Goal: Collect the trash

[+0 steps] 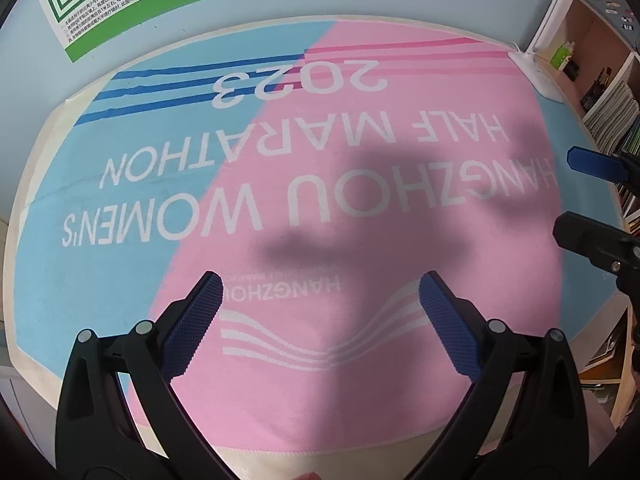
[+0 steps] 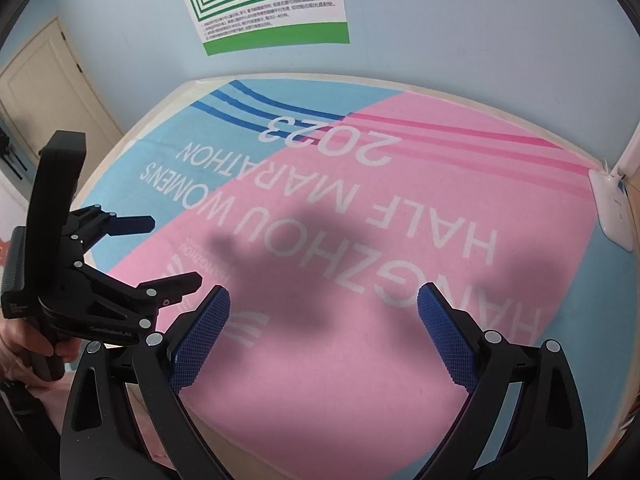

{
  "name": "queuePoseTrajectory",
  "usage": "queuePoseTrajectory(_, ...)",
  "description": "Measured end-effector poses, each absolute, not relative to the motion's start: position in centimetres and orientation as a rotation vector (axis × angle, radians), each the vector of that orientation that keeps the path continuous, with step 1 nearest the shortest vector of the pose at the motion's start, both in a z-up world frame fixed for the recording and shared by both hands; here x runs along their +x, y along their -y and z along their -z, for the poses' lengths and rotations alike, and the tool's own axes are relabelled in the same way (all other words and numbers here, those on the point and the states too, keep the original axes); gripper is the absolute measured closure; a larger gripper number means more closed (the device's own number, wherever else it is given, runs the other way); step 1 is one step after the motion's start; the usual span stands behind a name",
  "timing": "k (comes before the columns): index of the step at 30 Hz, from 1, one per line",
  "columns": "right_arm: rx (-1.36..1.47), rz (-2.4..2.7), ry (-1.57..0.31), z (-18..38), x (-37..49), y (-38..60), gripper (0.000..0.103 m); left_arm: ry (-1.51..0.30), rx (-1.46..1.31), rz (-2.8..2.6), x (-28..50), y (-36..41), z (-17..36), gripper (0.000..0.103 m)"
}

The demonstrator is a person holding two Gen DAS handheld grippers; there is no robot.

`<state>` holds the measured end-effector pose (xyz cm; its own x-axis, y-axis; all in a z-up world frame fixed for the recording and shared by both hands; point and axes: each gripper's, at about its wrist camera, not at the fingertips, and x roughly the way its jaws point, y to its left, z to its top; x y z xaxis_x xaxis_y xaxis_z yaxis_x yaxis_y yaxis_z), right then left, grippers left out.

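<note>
Both claws hover over pink-blue towel (image 1: 320, 200), nothing held. Left gripper (image 1: 320, 308) spread wide, empty. Right gripper (image 2: 324, 316) likewise agape, empty. Trash: none visible either view, so no call on weight, softness or grip spot. Right view alone shows cream door (image 2: 52, 92) and hand (image 2: 28, 344) on left tool. Left view alone shows bookshelf (image 1: 608, 108).

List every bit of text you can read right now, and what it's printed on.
"2023" – towel
"HALF MARATHON" – towel
"HANGZHOU WOMEN'S" – towel
"HANGZHOU" – small logo on towel, above white wave lines; the tiny line over it is blurred
Chinese small print on the green-and-white wall poster – too small to read
Lettering on the left tool's body – too blurred to read with certainty
</note>
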<state>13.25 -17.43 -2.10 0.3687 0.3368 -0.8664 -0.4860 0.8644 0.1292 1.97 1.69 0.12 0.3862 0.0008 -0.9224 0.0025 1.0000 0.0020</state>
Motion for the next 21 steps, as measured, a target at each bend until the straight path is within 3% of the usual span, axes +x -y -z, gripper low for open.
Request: queuePoseTrajectory(21,-0.154,-0.509,-1.075,2.35,13.35,17.84,0.009,-1.139,0.064,-0.011,2.14,-1.31,-0.4,0.007)
